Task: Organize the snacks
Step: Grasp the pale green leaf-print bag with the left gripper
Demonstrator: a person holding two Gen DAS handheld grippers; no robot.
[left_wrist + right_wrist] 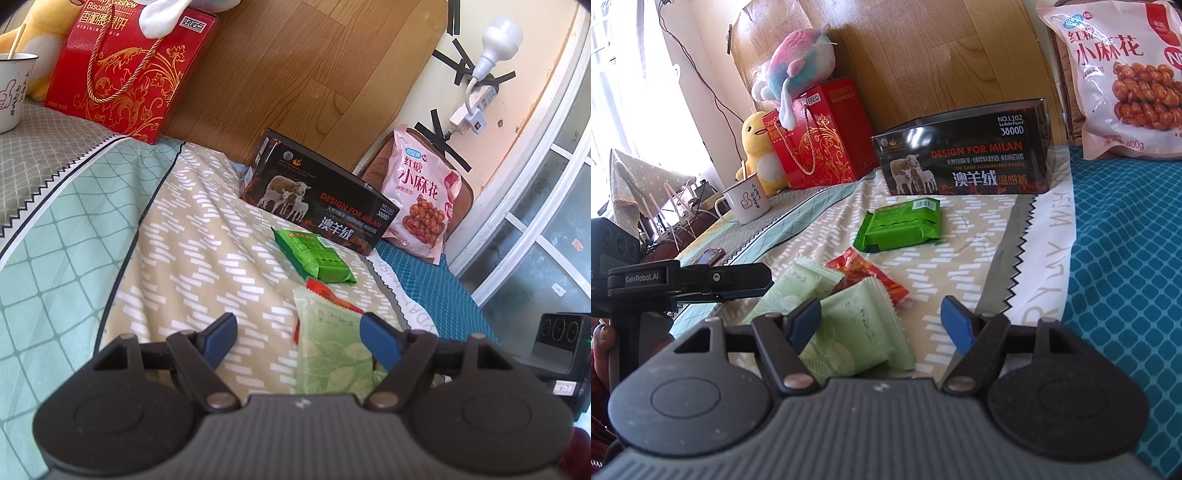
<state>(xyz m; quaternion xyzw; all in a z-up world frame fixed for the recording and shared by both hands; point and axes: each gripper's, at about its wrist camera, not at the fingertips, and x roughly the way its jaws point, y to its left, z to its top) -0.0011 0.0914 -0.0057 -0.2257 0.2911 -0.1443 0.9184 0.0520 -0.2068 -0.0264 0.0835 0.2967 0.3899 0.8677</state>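
- I am looking along both tools at a bed (207,229) covered with a patterned sheet; the snacks lie loose on it.
- My left gripper (299,334) has its blue pads spread apart and nothing between them; a pale green snack packet (332,350) lies just ahead, towards its right pad.
- My right gripper (881,319) is likewise spread and empty, hovering low over the bed.
- In the right view, two pale green packets sit close together, the nearer one (860,332) by the left pad and the second pale green packet (798,284) behind it. A red packet (868,273) is partly tucked under them.
- A bright green packet (901,225) lies apart, farther up the bed, just in front of a black box (964,155) printed with sheep.
- A large pink snack bag (1115,74) leans upright at the headboard, beside that box.
- A red gift box (820,136) stands far left, well apart.
- My judgement: sorting has hardly begun. Nothing is held, the small packets are still scattered, and I cannot tell where they are meant to go.
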